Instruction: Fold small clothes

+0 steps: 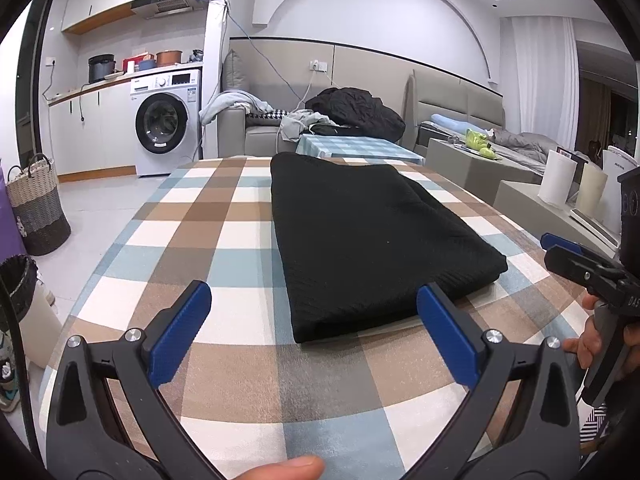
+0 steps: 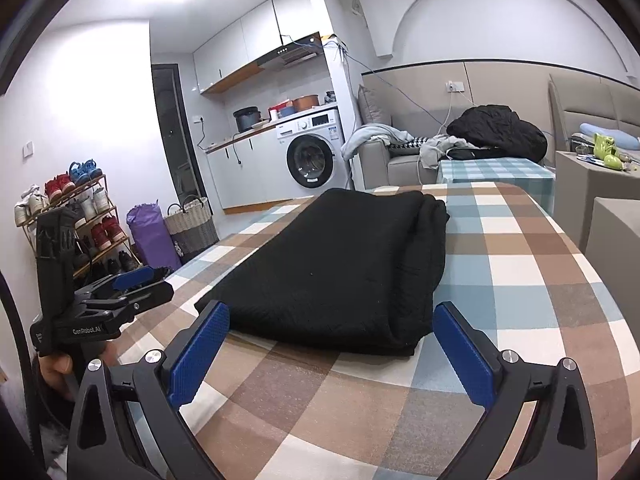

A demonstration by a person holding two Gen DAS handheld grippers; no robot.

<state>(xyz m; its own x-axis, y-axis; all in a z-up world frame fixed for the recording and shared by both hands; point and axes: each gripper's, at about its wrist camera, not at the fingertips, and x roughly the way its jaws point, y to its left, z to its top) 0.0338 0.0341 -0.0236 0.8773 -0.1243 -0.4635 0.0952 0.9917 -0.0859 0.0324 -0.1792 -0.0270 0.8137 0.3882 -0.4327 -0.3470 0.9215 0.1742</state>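
Checked tablecloth (image 1: 224, 216) in brown, blue and cream covers the work surface, with a washing machine (image 1: 166, 120) and a cluttered sofa (image 1: 260, 128) seen beyond it. Just ahead of both grippers lies the black garment (image 1: 360, 240), already doubled into a thick oblong with stacked layers visible at its near edge; it is judged to be folded at least once, and a further fold across its length may be intended. The left gripper (image 1: 314, 322) is held low over the cloth with its blue pads spread wide, nothing between them, the near left corner of the garment lying just beyond the gap. The right gripper (image 2: 332, 342) is likewise held with jaws wide apart and empty, the garment's near edge sitting just ahead between its pads. This paired stance, one tool at each near corner, is read as a set-up for a two-handed pinch and lift. From the left wrist view the right gripper is seen side-on at the right margin, fingers parted, and a bed (image 1: 516, 140) is shown. From the right wrist view a shoe rack (image 2: 76, 220), a purple bag (image 2: 150, 232) and a woven basket (image 2: 188, 224) are shown, and the rolled far end of the garment is seen more clearly.
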